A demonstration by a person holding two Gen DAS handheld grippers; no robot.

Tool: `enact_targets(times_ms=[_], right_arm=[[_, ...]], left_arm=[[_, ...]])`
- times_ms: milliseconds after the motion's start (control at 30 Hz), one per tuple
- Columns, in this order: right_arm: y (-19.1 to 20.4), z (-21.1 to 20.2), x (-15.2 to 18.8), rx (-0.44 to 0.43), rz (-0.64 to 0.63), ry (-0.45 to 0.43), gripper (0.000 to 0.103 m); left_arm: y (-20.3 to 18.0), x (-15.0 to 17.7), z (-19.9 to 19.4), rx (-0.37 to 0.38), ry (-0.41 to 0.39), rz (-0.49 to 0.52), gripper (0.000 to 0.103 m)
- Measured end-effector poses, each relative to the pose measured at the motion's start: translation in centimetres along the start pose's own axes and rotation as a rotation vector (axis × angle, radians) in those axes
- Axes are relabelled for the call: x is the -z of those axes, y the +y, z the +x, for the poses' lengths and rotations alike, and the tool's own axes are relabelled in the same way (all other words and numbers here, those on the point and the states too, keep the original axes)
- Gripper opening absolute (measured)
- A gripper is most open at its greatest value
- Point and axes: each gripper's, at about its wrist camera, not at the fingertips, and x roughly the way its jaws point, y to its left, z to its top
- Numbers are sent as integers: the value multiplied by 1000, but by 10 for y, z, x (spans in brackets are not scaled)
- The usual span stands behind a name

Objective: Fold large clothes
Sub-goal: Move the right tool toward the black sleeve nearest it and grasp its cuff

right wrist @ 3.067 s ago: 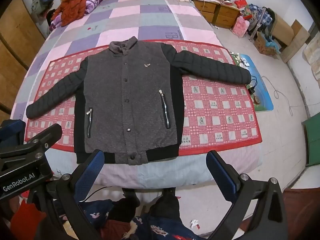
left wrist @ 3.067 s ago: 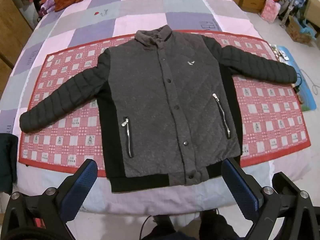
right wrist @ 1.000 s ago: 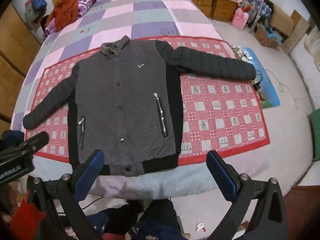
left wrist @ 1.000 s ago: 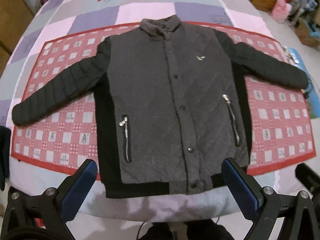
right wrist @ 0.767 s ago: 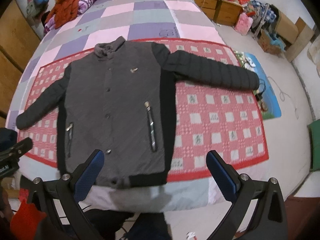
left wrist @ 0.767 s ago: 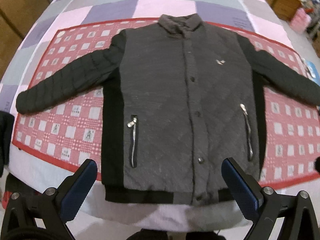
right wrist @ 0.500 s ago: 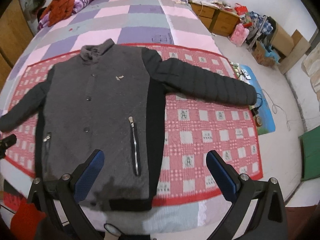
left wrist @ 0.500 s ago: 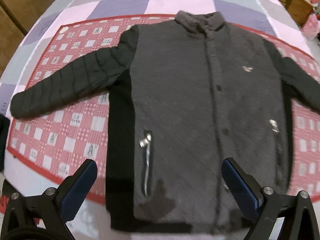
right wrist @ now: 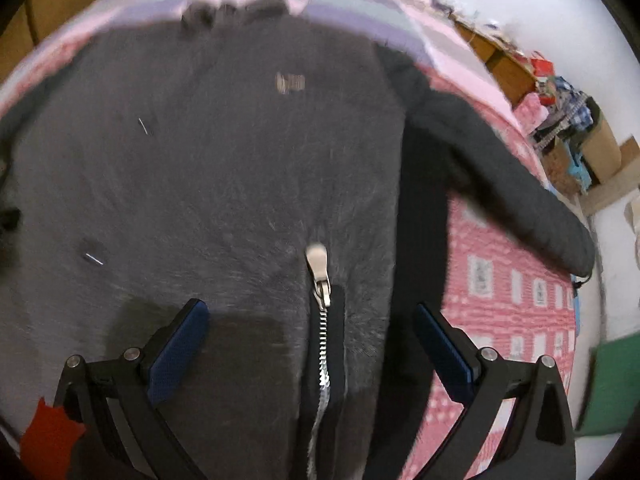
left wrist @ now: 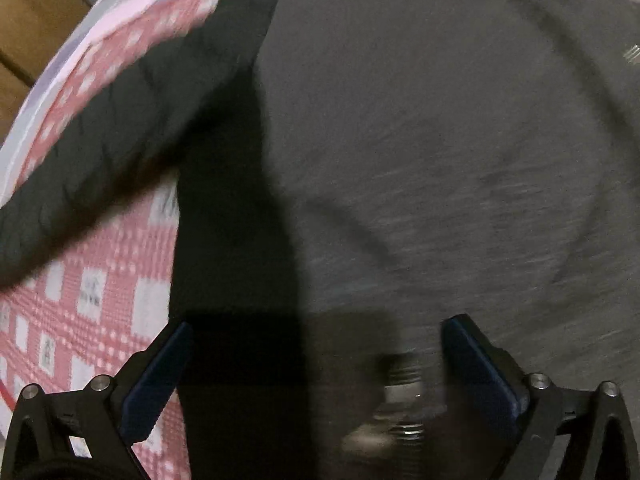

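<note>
We are hovering the left gripper [left wrist: 314, 354] and right gripper [right wrist: 310, 334], both w/ jaws spread and empty, low over the jacket [right wrist: 224, 184] lying flat on the bed's red checked mat [right wrist: 516, 292]; it is looking thick, soft, fairly heavy, so we are judging the ribbed hem best to pinch.

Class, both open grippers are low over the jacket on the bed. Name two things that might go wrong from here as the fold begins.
1. The right gripper straddles the pocket zipper; closing there might pinch metal, not cloth.
2. The left gripper sits over the jacket front, not an edge; it may bunch the thick fabric and drag the checked blanket.
</note>
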Motion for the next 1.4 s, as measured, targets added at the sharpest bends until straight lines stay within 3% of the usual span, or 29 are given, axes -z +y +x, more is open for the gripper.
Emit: enact_targets(times_ms=[33, 67, 167, 300, 400, 533, 633, 700, 767, 900, 1100, 1167, 1267, 1333, 1400], right_arm=[[-9, 8, 5, -26, 25, -7, 103], [-23, 12, 11, -55, 64, -23, 103], [-64, 12, 29, -59, 156, -40, 103], [-100, 4, 49, 9, 199, -11, 103], [-98, -16, 58, 58, 194, -45, 103], [-60, -40, 68, -23, 155, -97, 103], [-25, -36, 84, -83, 59, -70, 103], [-17, -24, 103, -57, 7, -45, 103], [-37, -17, 119, -55, 71, -21, 103], [-86, -17, 138, 1, 140, 13, 103], [-98, -34, 132, 66, 110, 11, 103], [-90, -42, 133, 39, 141, 2, 103], [-66, -39, 146, 14, 63, 10, 103], [-73, -34, 156, -9, 94, 11, 103], [-86, -32, 162, -69, 150, 23, 103]], left_arm=[[14, 6, 4, 90, -39, -38, 103], [22, 9, 5, 115, -55, -57, 103], [31, 14, -2, 135, -91, -38, 103], [37, 15, -12, 142, -93, -62, 103], [31, 24, -38, 126, -140, -62, 103], [7, 58, -65, 179, -172, 7, 103], [-10, 89, -56, 154, -120, 79, 103], [-2, 102, -49, 150, -118, 60, 103], [19, 108, -46, 168, -114, 2, 103], [27, 109, -56, 168, -128, 41, 103], [38, 109, -77, 95, -130, -6, 103], [39, 116, -78, 85, -120, -1, 103], [35, 127, -65, 67, -72, 21, 103], [41, 129, -58, 93, -44, -11, 103], [43, 128, -59, 55, -33, -8, 103]])
